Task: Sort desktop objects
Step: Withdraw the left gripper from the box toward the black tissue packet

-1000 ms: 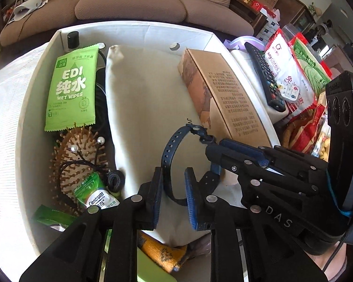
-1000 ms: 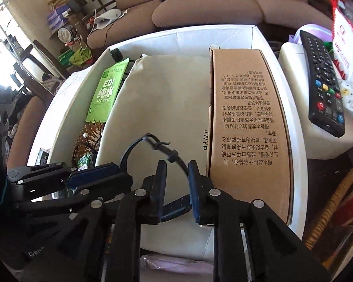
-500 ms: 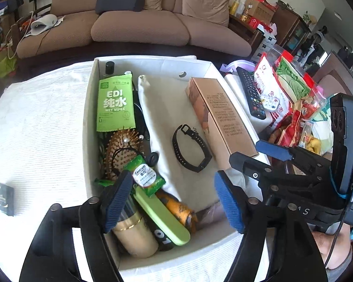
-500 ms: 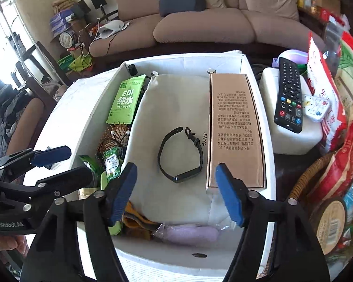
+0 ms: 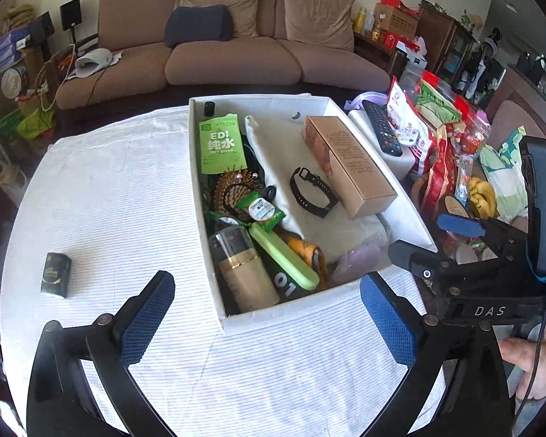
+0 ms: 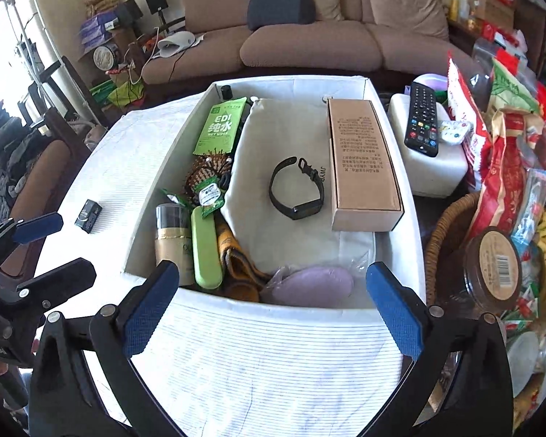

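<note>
Both claws spread wide, jaws opening, nothing between them. Left claw [image 5: 267, 313] hangs over the white cloth on the table [image 5: 109, 200], near the box's front corner. Right claw [image 6: 273, 302] hangs over the box's near wall; a hand [image 5: 527, 360] grips its handle at the left view's lower right edge.

White box [image 6: 156, 189] sits on the table, open top. Black wristband [image 6: 296, 191] lies loose on the beige pouch [image 6: 273, 134] in the middle of the box, touching neither claw, just left of the long cardboard carton [image 6: 360, 160]. Along the left side of the box: green wipes pack [image 6: 220, 127], wooden hairbrush [image 6: 204, 171], small green sachet [image 6: 209, 195], gold-banded jar [image 6: 171, 233], green case [image 6: 205, 247], orange cloth [image 6: 233, 255]. Purple item in plastic [image 6: 309, 286] sits at the near wall.

Small dark packet [image 5: 56, 273] lies alone on the cloth, well left of the box. Remote [image 6: 422, 123] rests on a white block right of the box, beside snack bags and a wicker basket [image 6: 444, 233].
</note>
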Available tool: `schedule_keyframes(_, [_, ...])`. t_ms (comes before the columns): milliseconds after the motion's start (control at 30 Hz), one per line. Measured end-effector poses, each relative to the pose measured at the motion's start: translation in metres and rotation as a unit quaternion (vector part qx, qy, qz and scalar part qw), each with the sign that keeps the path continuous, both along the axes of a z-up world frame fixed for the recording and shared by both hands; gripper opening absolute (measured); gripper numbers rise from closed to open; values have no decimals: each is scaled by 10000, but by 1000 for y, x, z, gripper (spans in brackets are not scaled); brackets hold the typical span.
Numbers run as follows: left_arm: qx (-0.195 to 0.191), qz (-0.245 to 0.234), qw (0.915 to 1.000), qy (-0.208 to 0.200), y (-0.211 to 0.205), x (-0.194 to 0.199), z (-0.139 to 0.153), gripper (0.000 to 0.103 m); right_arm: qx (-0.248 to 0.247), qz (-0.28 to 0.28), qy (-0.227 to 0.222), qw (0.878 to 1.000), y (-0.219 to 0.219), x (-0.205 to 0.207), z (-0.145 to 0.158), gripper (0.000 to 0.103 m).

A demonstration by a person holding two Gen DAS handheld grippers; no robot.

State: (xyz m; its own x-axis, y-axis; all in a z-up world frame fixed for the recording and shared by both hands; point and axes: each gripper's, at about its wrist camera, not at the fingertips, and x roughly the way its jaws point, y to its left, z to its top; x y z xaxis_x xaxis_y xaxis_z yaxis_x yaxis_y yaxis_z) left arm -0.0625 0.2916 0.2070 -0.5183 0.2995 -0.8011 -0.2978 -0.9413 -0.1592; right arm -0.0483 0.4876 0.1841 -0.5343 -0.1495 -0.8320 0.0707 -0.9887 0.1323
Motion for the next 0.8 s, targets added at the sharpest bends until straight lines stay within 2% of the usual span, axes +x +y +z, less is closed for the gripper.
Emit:
schedule_keyframes(267, [38,162,9999,34,-55,43,-8,103,-91,488,235,9985,-52,45,17,103])
schedule_keyframes(467, [-80,416,9990,137,-121,60,-19,103,-158,939,297,9950,-112,58,18,103])
schedule_keyframes(600, [-305,856,9953,320,-184,57,-27,103,-324,1243,360,9911,-156,55,18,103])
schedule_keyframes(700, [-178,1286,9912,264,-234,44,-40,103,-462,1404,374,9883,-188,43,16,103])
schedule_keyframes(800, [-153,1464,9890,137,-267,25,-64,103,-764,1503,385,9849,-215,30,11,103])
